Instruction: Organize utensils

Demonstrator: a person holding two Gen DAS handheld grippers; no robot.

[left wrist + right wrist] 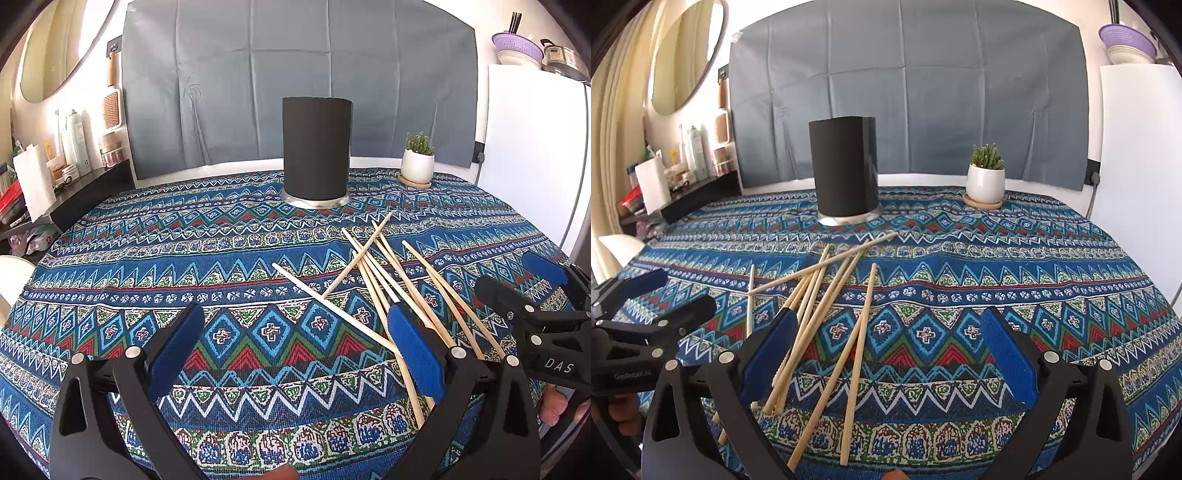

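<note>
A patterned tablecloth (155,258) in blue, red, green and white is spread over the table. Near its far edge a small green plant in a white pot (985,181) is set on a round wooden saucer (981,202). A creased grey sheet (295,74) is hung on the wall behind the table. To the right a white cabinet (532,147) is seen, with a purple colander (517,44) stacked on bowls and a metal pot (563,59) placed on top. At the left a round mirror (685,55) is mounted on the wall, and below it a dark shelf (92,184) is crowded with bottles (79,142), jars and a hairbrush (111,107).
</note>
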